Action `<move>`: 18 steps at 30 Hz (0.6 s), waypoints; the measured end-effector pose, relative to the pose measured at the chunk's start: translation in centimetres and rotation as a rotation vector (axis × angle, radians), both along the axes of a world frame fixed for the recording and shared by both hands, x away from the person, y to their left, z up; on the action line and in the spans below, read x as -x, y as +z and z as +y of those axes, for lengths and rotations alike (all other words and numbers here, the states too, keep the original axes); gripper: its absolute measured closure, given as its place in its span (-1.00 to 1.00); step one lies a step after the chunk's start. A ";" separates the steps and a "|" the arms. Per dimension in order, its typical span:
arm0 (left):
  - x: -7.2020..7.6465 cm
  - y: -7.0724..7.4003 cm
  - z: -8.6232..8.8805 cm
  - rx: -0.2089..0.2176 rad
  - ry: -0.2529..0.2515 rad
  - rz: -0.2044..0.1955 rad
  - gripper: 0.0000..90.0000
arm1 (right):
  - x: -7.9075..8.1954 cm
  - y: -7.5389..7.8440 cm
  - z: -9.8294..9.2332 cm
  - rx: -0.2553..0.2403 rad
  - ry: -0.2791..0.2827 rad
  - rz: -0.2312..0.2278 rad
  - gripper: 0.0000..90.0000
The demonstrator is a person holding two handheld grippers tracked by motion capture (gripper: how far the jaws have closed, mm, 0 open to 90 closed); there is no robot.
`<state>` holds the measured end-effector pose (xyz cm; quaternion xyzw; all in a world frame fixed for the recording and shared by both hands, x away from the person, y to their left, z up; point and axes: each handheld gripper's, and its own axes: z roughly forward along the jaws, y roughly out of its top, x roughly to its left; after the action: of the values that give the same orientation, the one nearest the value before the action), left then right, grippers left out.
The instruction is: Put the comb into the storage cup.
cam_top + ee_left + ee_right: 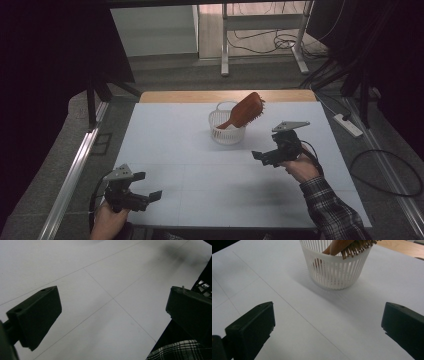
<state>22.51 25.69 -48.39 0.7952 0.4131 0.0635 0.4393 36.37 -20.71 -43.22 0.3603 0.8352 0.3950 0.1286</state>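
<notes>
High view: a reddish-brown wooden hairbrush (246,111) stands handle-down in a small white slatted basket (220,131) at the far middle of the white table (200,175), its paddle head leaning out over the basket's right rim and up toward the table's far edge. The right gripper (264,157), held in a hand (299,167) with a plaid sleeve (332,210), hovers near the basket's right front, apart from it, jaws spread wide and holding nothing. The left gripper (147,186), held in the other hand (107,220) at the table's near left corner, is well apart from the basket and brush; its jaws likewise stand wide apart with nothing between them. Right gripper view looks along the two black jaws at the basket (335,270) ahead, centred between them but beyond their tips; the hairbrush (342,246) shows through the slats, its light wooden bristles pointing down over the rim and its handle dipping inside. The basket is round, tapers slightly toward its base, and casts a soft shadow on the table (287,300). Left gripper view shows bare white tabletop (100,290) crossed by thin grey lines between the spread jaws, with a strip of plaid sleeve (175,351) at the lower right.
</notes>
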 end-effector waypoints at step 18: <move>0.0 0.0 0.0 -0.003 0.001 0.000 -1.00 | 1.5 -0.4 -1.2 0.016 0.007 0.015 -1.00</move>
<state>22.50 25.69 -48.38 0.7956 0.4134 0.0643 0.4381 34.91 -21.88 -43.59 0.3593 0.8404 0.3863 0.1240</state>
